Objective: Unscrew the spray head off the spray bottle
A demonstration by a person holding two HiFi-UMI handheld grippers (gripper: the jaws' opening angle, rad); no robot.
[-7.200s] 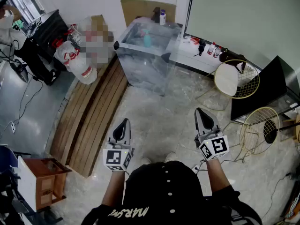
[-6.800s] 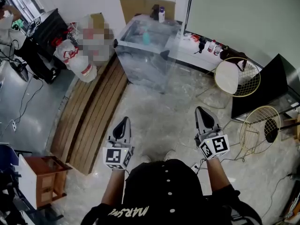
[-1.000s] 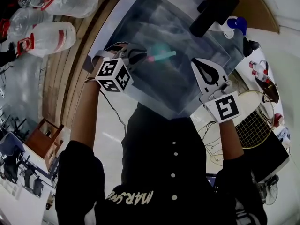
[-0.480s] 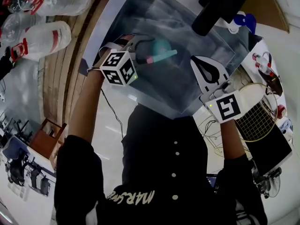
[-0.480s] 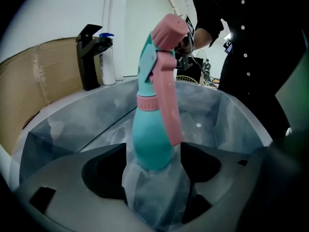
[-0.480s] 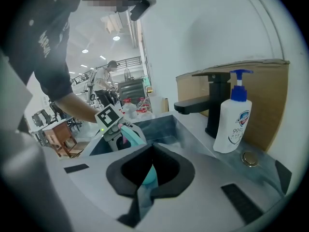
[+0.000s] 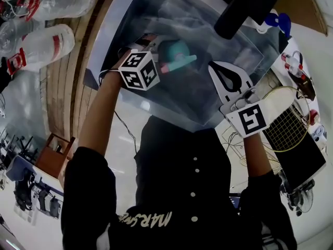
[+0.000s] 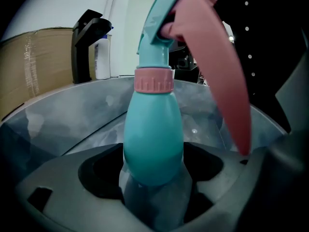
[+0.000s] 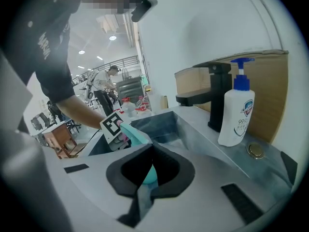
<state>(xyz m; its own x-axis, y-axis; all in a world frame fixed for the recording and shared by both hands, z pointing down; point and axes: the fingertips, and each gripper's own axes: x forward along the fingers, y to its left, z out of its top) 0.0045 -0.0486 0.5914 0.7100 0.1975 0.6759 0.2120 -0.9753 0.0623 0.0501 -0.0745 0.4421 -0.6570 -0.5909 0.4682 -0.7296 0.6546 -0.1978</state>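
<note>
A teal spray bottle (image 8: 153, 139) with a pink collar (image 8: 154, 79) and a pink trigger (image 8: 222, 71) stands upright in the steel sink (image 7: 117, 33). My left gripper (image 8: 154, 161) is around its body; the jaws are opening and stand off the sides, with the bottle between them. In the head view the bottle (image 7: 174, 51) sits just right of my left gripper (image 7: 155, 53). My right gripper (image 7: 214, 69) hovers over the sink's near right part, shut and empty. Past my right gripper (image 9: 148, 151) a bit of the bottle (image 9: 150, 175) shows.
A black faucet (image 9: 215, 98) and a white pump soap bottle (image 9: 236, 112) stand at the sink's back rim, beside a round metal knob (image 9: 255, 150). Large water jugs (image 7: 44, 40) lie on the wooden boards at the left. Wire baskets (image 7: 286, 124) are on the right.
The person has walked up to the sink. Over the last second my left gripper moved right to the bottle and its jaws spread around it. The right gripper stayed put.
</note>
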